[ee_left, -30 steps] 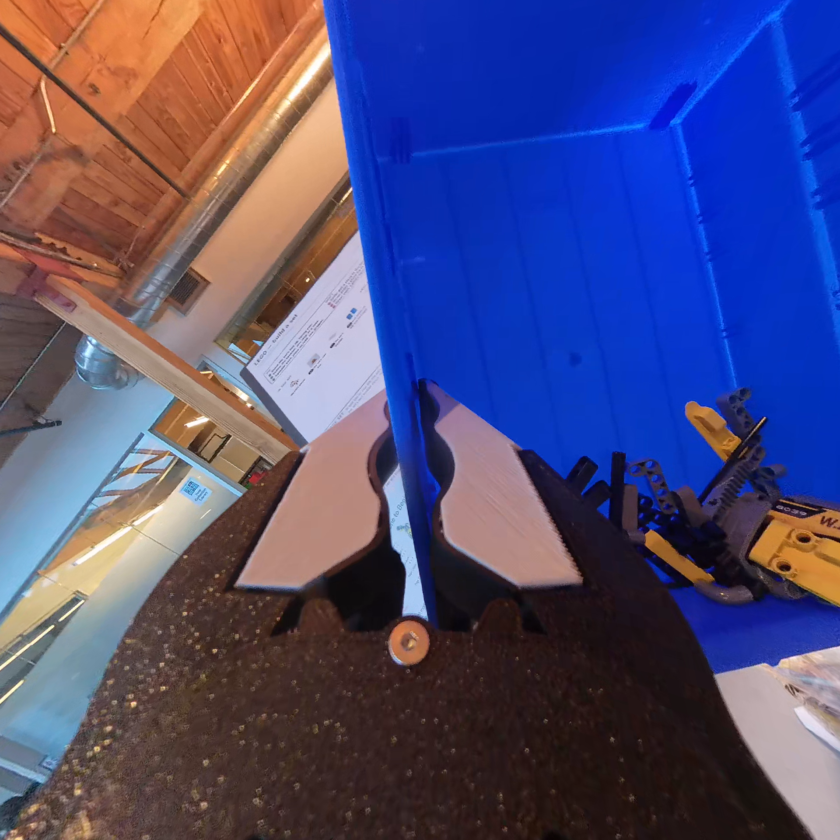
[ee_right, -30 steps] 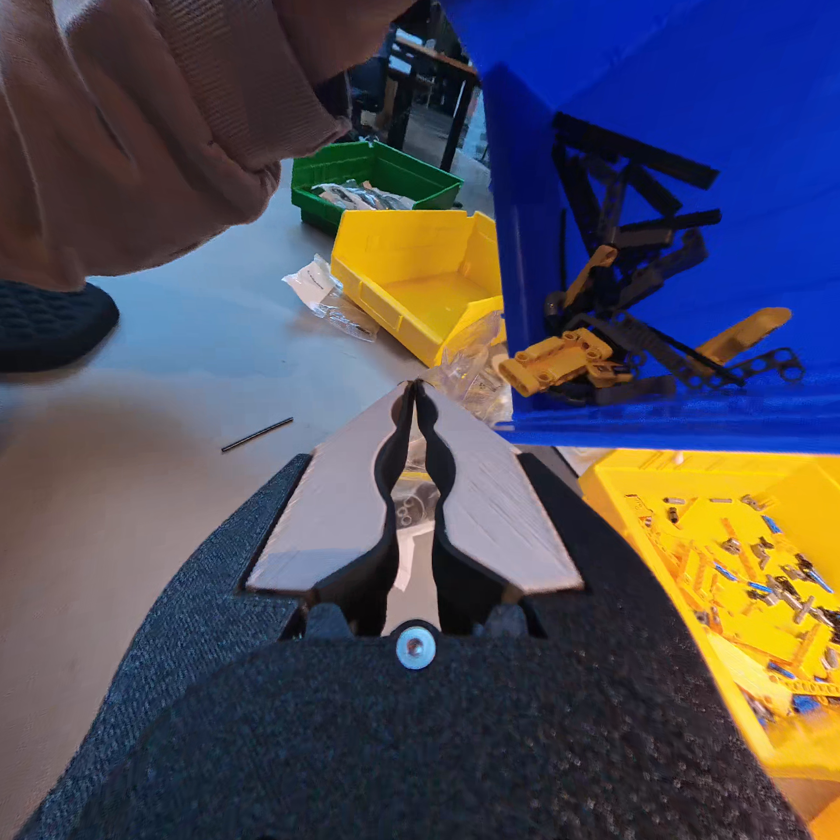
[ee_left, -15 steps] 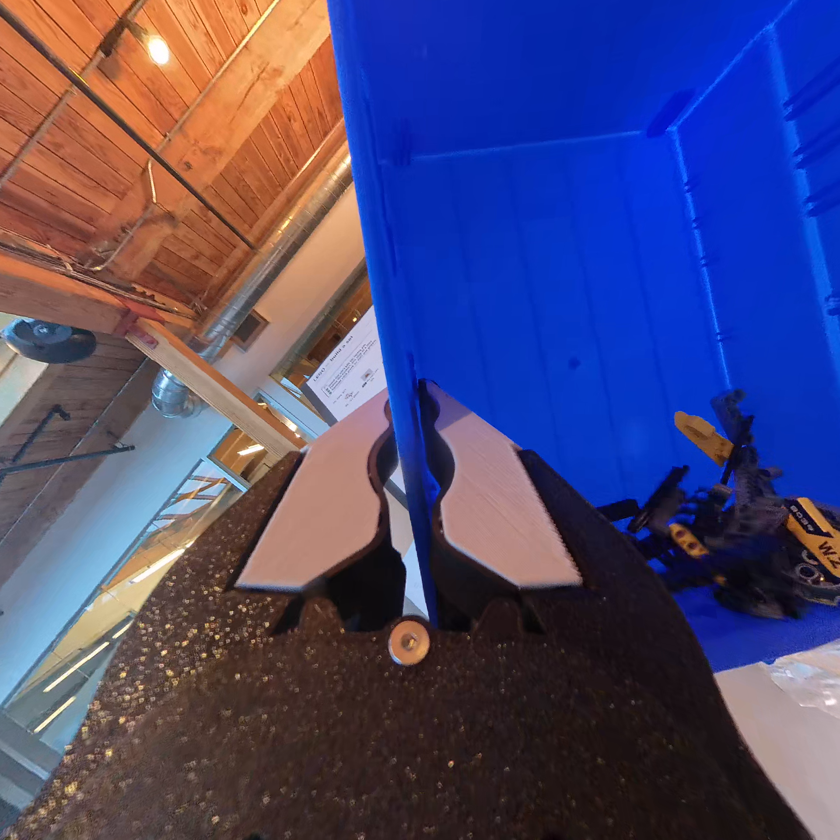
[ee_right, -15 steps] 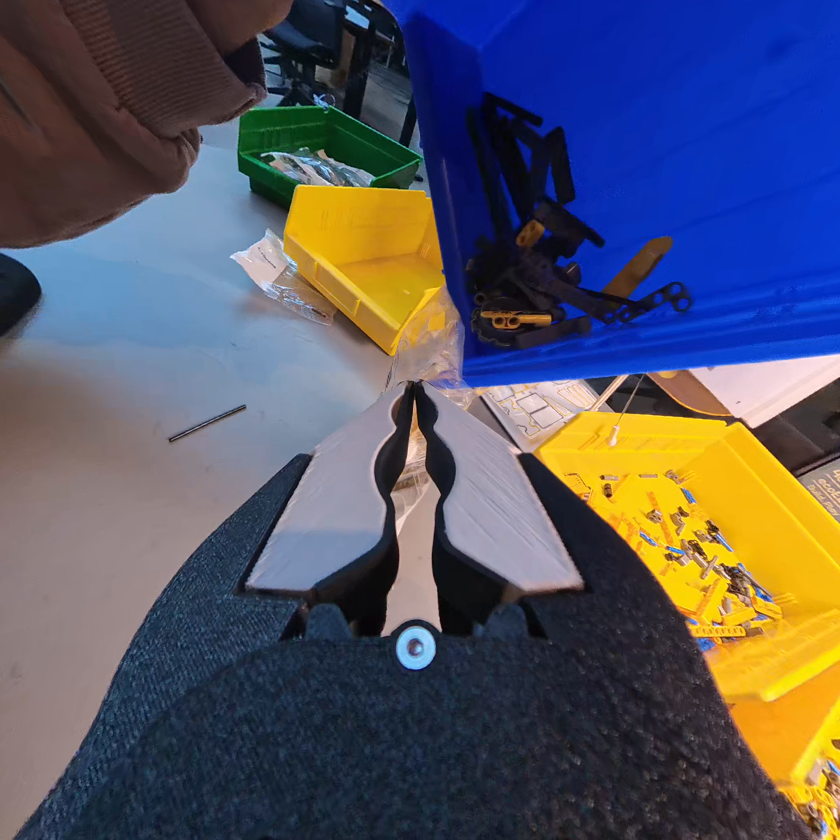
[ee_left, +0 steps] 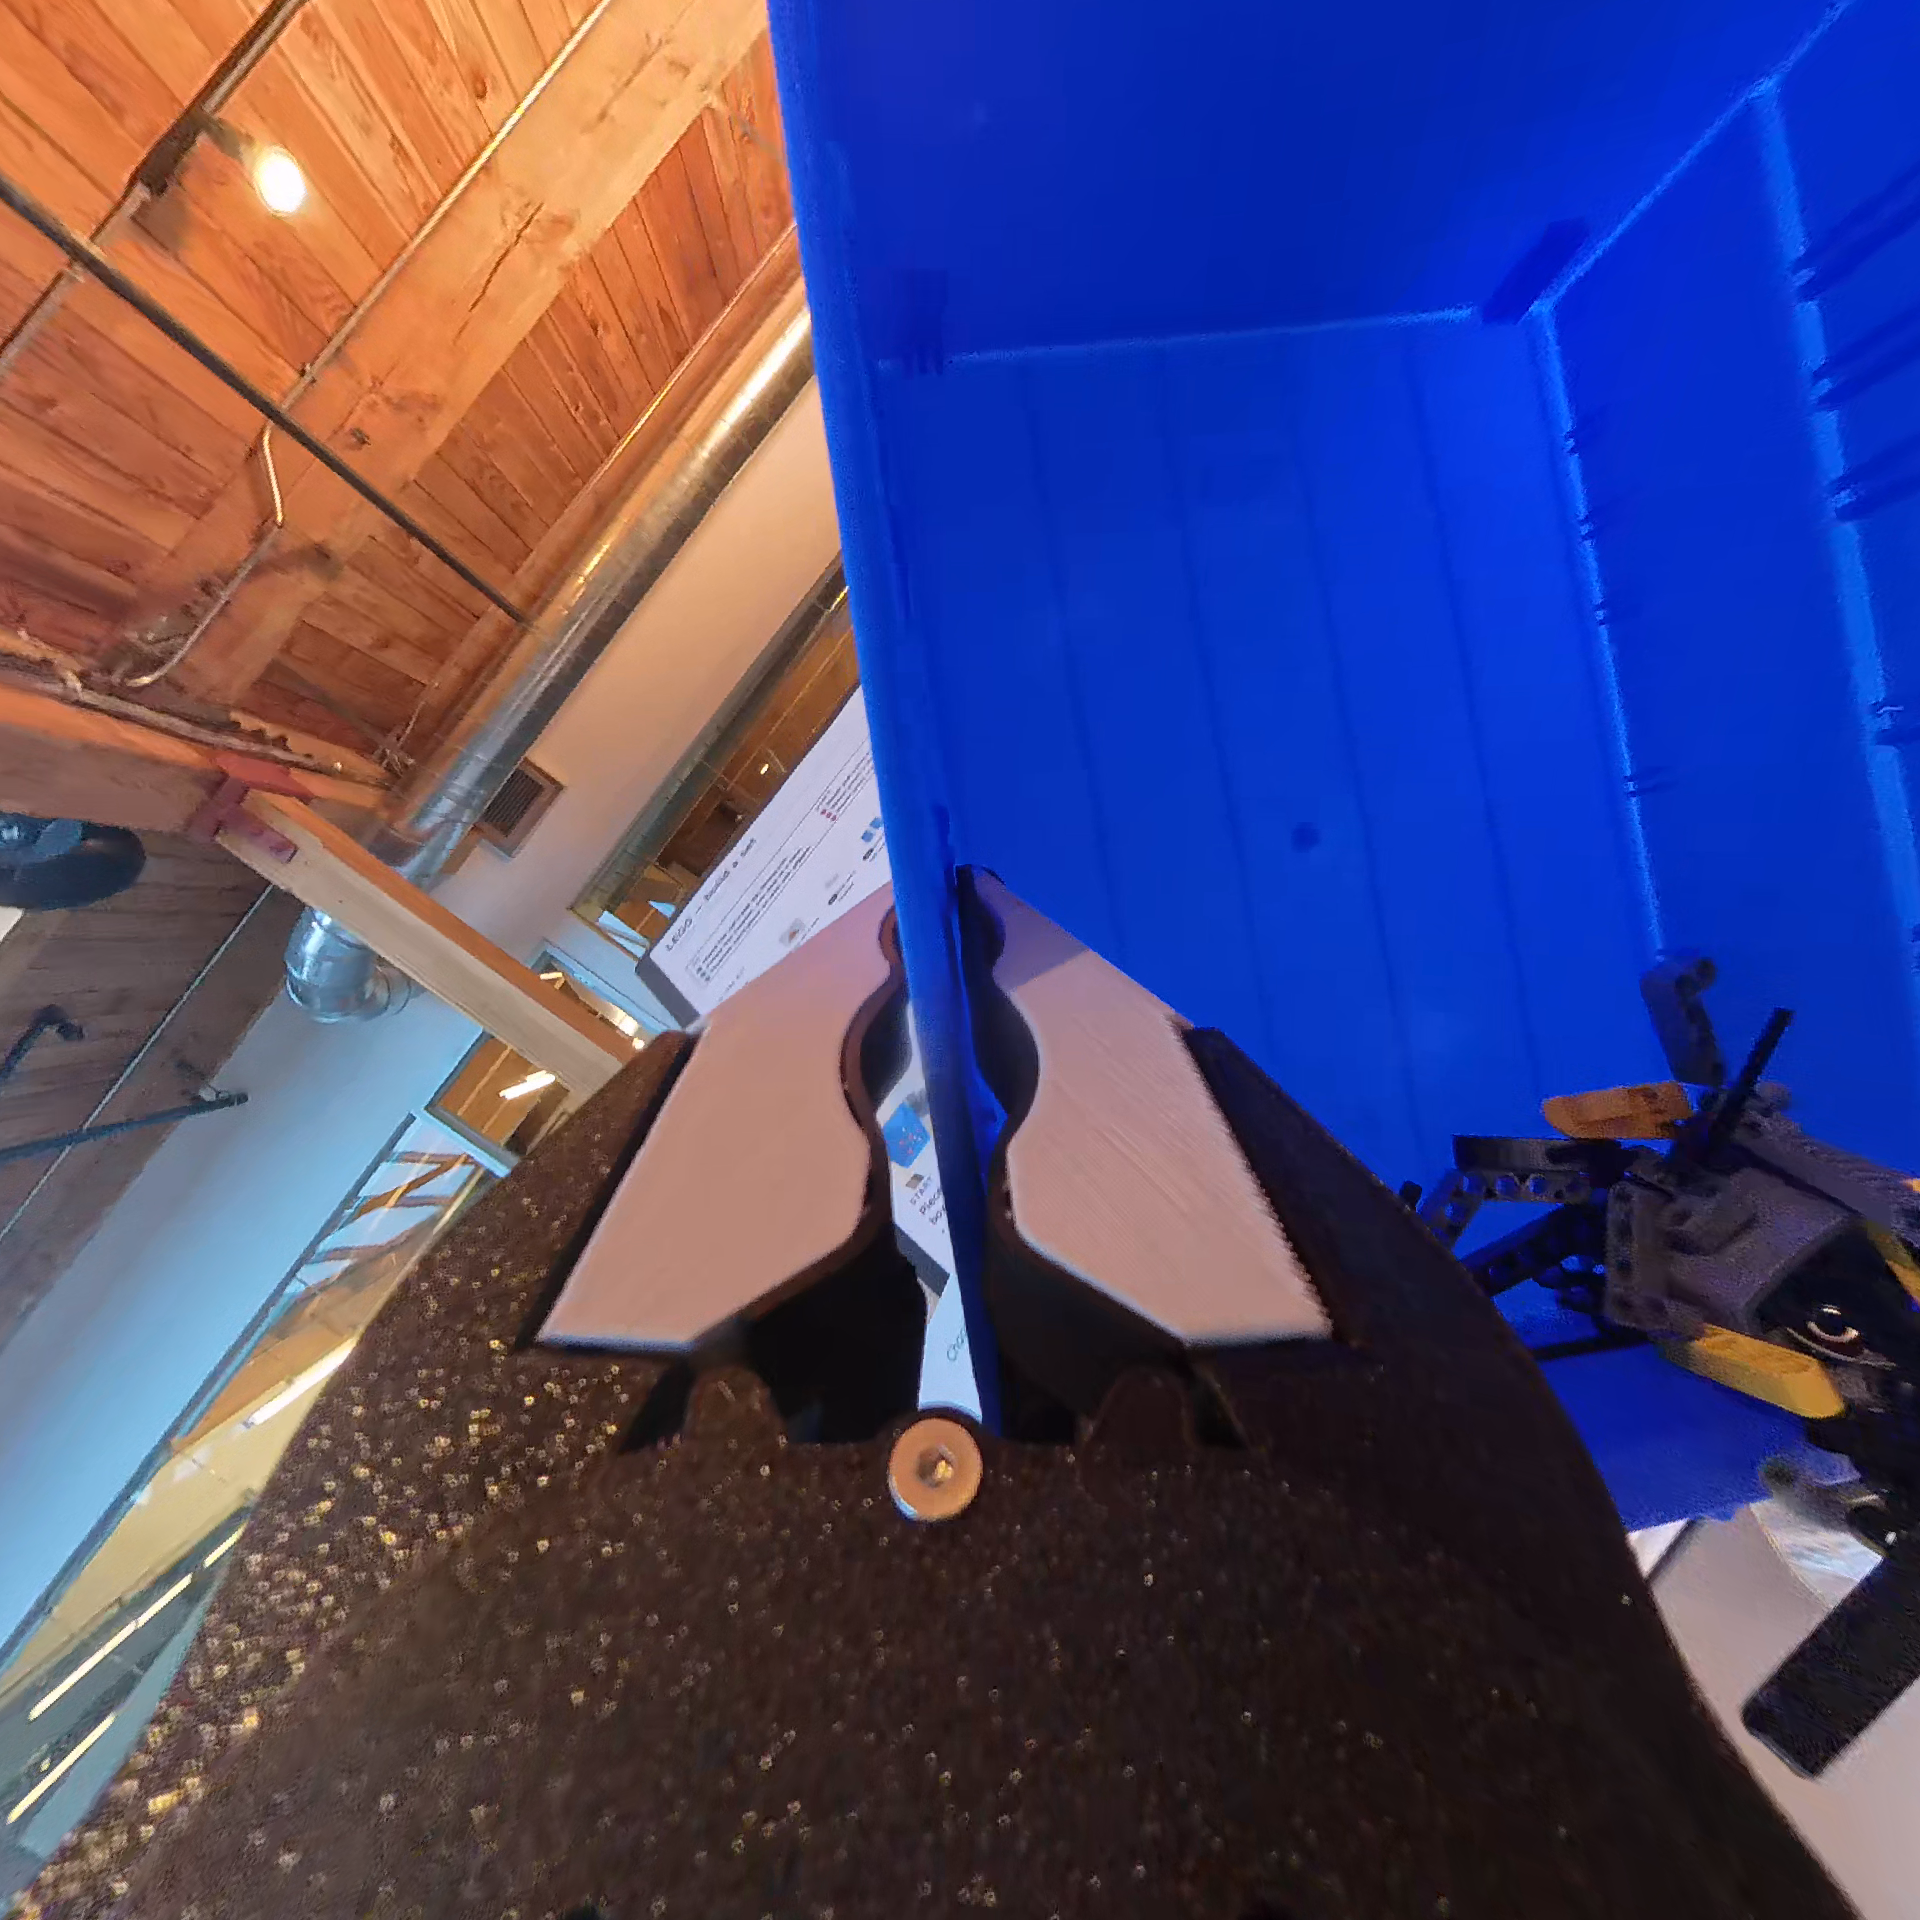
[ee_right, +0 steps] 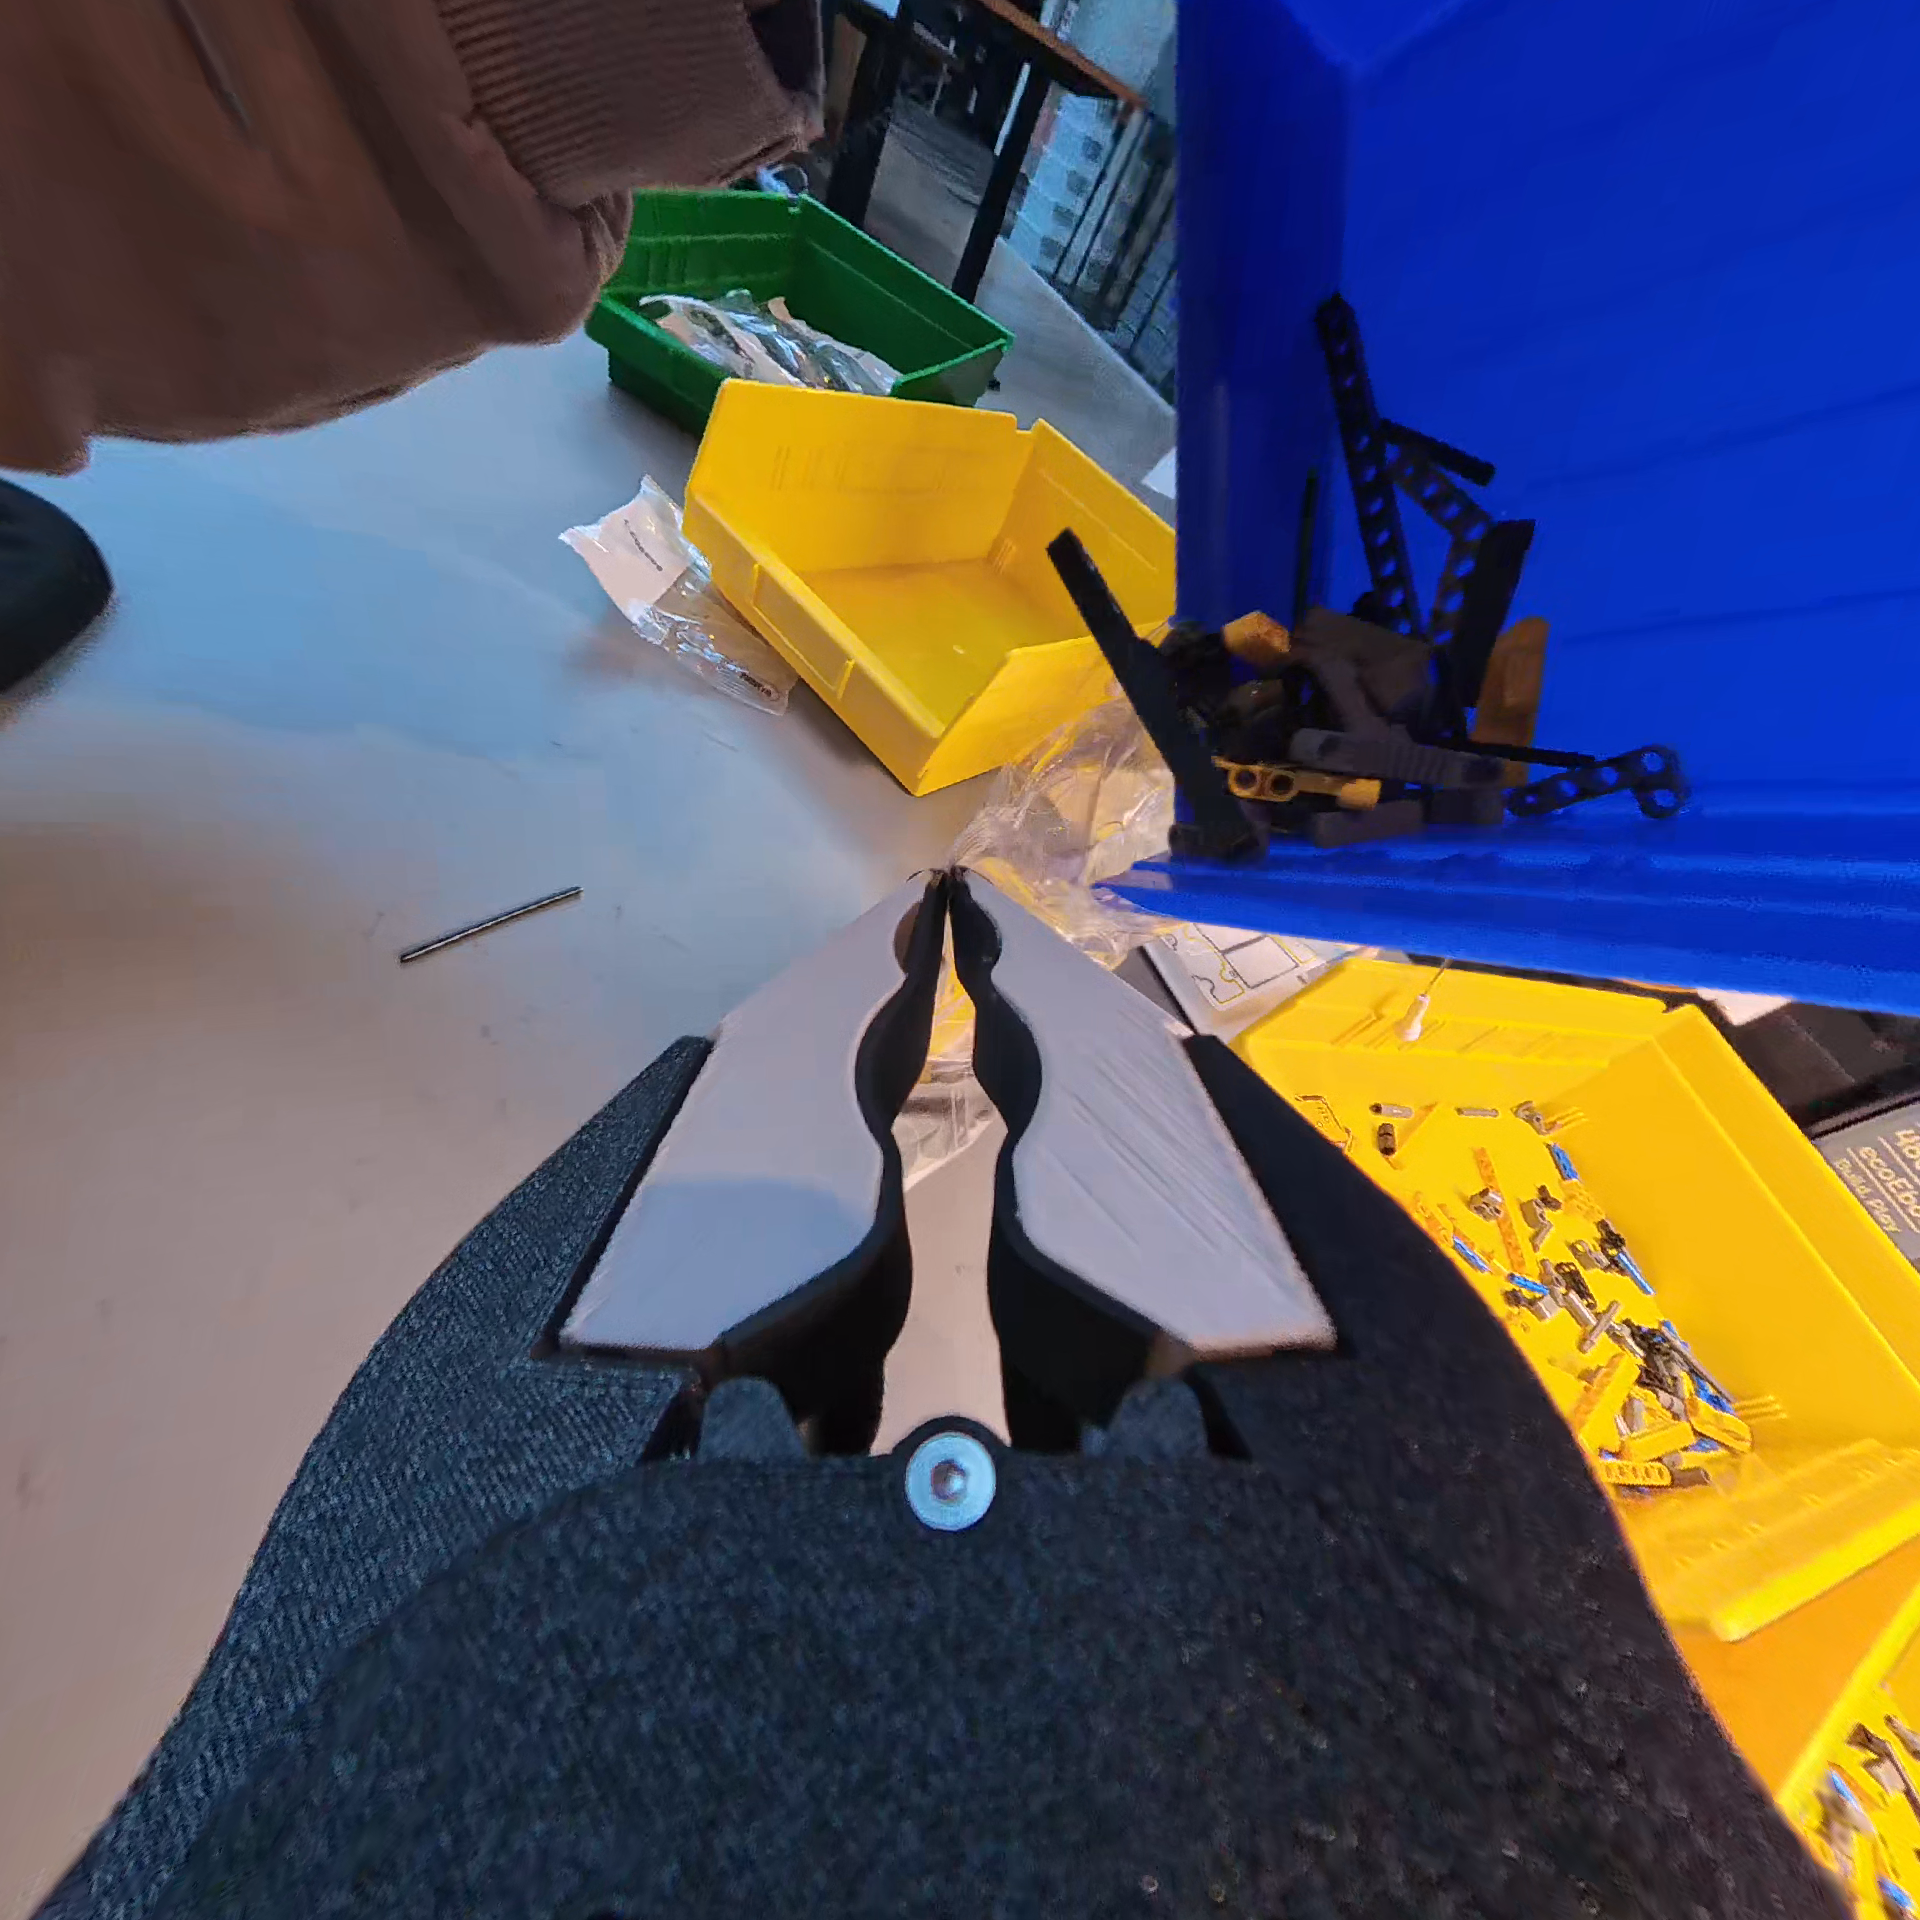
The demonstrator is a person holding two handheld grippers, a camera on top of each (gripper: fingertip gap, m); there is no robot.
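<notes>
Left wrist view: left gripper (ee_left: 940,894) clamps the blue bin (ee_left: 1299,623) wall — tilted, building-toy parts (ee_right: 1371,717) heaped low (keep grip firm). Right gripper (ee_right: 948,881) closed, empty.

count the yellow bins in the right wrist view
3: an empty yellow bin beside the green bin, a yellow bin of small parts below the tilted blue bin, and another's corner at bottom right.
</notes>
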